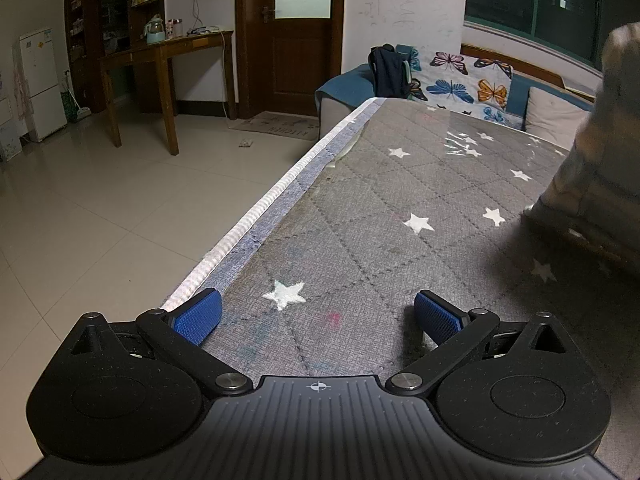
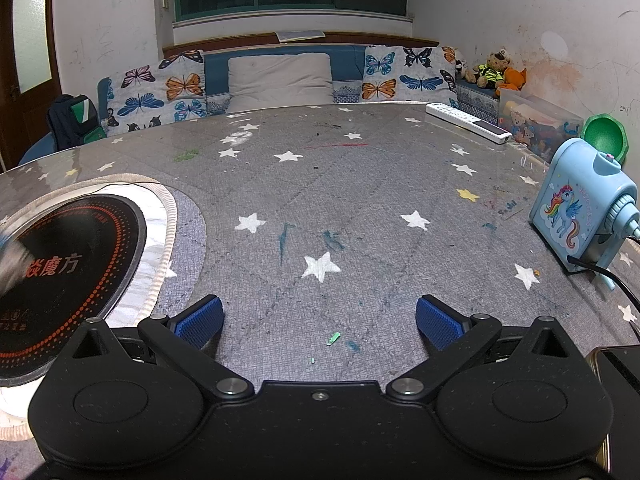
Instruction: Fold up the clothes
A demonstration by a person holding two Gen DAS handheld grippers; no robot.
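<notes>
My left gripper (image 1: 318, 314) hangs low over the counter (image 1: 400, 216), its blue pads (image 1: 198, 316) spread wide with nothing between them; a white star on the grey quilted cover lies just ahead of the gap. The counter's pale trimmed edge runs forward past the left pad, with tiled floor (image 1: 100, 208) beyond it. Ahead and to the right of this gripper, at the frame's border, a blurred pale striped garment (image 1: 592, 184) rests on the counter; I cannot tell its shape or how it is folded. My right gripper (image 2: 320, 322) is likewise spread wide and empty above the same star-patterned cover. To its left, set into the counter, sits a round black induction hob (image 2: 68, 264) with a silvery rim. Ahead to the right stands a blue unicorn pencil sharpener (image 2: 576, 220), and farther ahead a white remote (image 2: 468, 122) lies near the far edge.
</notes>
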